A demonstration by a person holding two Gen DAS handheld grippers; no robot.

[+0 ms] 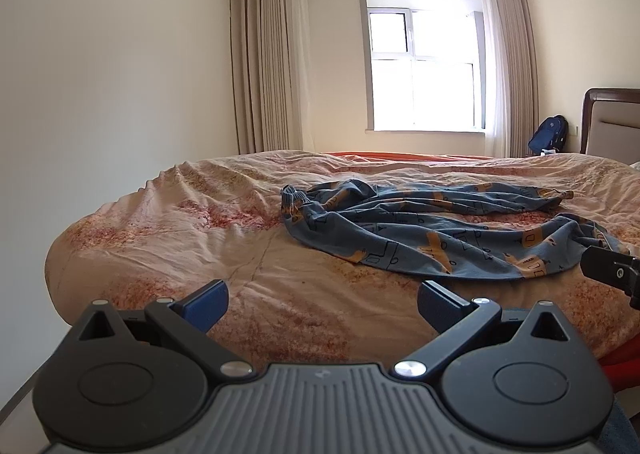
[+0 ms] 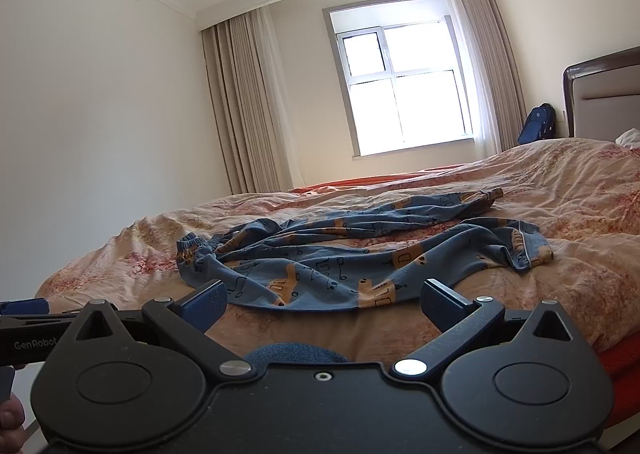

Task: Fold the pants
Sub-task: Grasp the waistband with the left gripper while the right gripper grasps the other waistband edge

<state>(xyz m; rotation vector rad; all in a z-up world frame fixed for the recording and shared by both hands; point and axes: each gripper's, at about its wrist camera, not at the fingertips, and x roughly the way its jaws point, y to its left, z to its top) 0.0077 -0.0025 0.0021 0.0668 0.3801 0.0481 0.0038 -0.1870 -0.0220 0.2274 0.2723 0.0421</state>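
Note:
Blue pants [image 1: 420, 232] with an orange and black print lie crumpled on the bed, waistband at the left, legs running right. They also show in the right wrist view [image 2: 340, 254]. My left gripper [image 1: 322, 306] is open and empty, above the near bed edge, short of the pants. My right gripper [image 2: 322, 304] is open and empty, close to the near hem of the pants. The right gripper's body shows at the right edge of the left wrist view [image 1: 612, 274]. The left gripper's body shows at the left edge of the right wrist view [image 2: 28, 334].
The bed [image 1: 160, 238] has a wrinkled pink floral cover. A headboard [image 2: 600, 101] stands at the right. A blue backpack [image 1: 550, 135] sits by the window [image 1: 424, 69] with curtains. A white wall is at the left.

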